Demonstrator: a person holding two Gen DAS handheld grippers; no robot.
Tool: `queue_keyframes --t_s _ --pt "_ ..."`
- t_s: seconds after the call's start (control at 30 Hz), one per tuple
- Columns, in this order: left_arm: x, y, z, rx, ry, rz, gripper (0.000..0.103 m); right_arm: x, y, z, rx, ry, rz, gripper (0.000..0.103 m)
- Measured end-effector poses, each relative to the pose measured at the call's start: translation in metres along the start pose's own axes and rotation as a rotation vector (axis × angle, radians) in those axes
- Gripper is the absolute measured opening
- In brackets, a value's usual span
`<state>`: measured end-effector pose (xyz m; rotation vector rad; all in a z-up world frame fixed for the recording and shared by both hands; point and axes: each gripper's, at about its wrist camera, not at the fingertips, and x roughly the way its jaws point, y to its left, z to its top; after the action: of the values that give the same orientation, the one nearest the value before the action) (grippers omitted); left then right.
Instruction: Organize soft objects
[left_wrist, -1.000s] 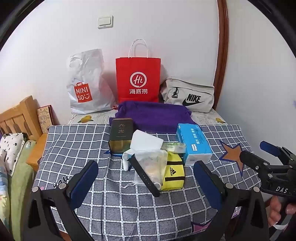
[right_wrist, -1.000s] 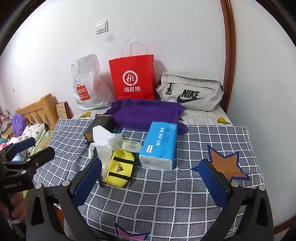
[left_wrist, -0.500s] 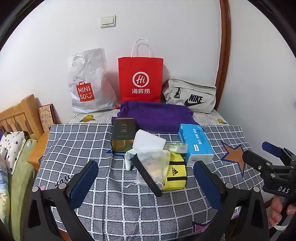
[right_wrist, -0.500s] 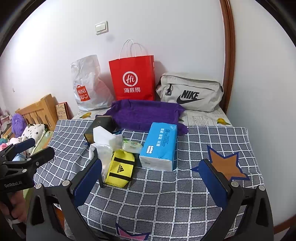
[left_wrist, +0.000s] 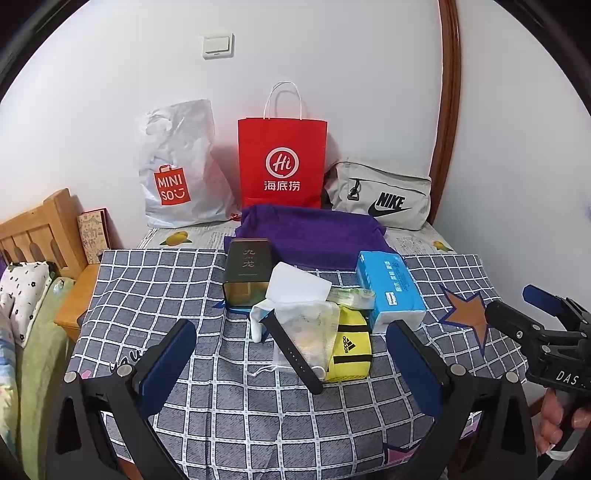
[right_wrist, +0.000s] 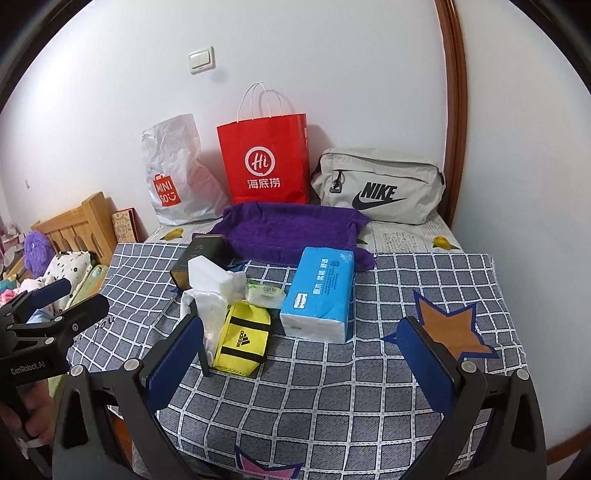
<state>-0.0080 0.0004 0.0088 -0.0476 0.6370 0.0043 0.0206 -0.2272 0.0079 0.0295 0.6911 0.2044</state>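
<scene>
A heap of small things lies mid-table on the checked cloth (left_wrist: 258, 424): a blue tissue pack (left_wrist: 391, 291) (right_wrist: 319, 293), a yellow Adidas pouch (left_wrist: 349, 347) (right_wrist: 242, 341), a clear bag with a black strap (left_wrist: 306, 328), a white packet (left_wrist: 297, 286), a green wipes pack (right_wrist: 265, 293) and a dark tin (left_wrist: 246, 271). A purple towel (left_wrist: 314, 236) (right_wrist: 291, 230) is spread behind them. My left gripper (left_wrist: 291, 365) hangs open in front of the heap, nothing between its pads. My right gripper (right_wrist: 301, 363) is open too, low over the front of the cloth.
Against the back wall stand a white Miniso bag (left_wrist: 177, 166), a red paper bag (left_wrist: 282, 162) and a grey Nike bag (left_wrist: 380, 195). A wooden bed frame (left_wrist: 33, 229) and bedding lie to the left. A hand (left_wrist: 561, 424) holds the other gripper at the right.
Both views have crept slightly; the heap sits marginally lower and closer in the left wrist view. Nothing on the table has moved, and both grippers stay open.
</scene>
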Motion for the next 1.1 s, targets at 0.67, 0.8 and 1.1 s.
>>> queue_keyframes --t_s 0.67,0.8,1.1 --pt "-0.0006 0.0017 -0.0014 -0.004 -0.002 0.006 0.103 -0.0035 0.0043 0.0001 -0.003 -0.008 -0.006 0.103" --pt "-0.0005 0.0020 -0.0011 -0.004 -0.002 0.007 0.103 -0.0033 0.0037 0.0001 -0.002 -0.006 -0.003 0.103" --pt "-0.0022 0.0015 -0.0017 0.002 -0.005 0.007 0.103 -0.0027 0.0030 0.0000 -0.007 -0.007 -0.006 0.103"
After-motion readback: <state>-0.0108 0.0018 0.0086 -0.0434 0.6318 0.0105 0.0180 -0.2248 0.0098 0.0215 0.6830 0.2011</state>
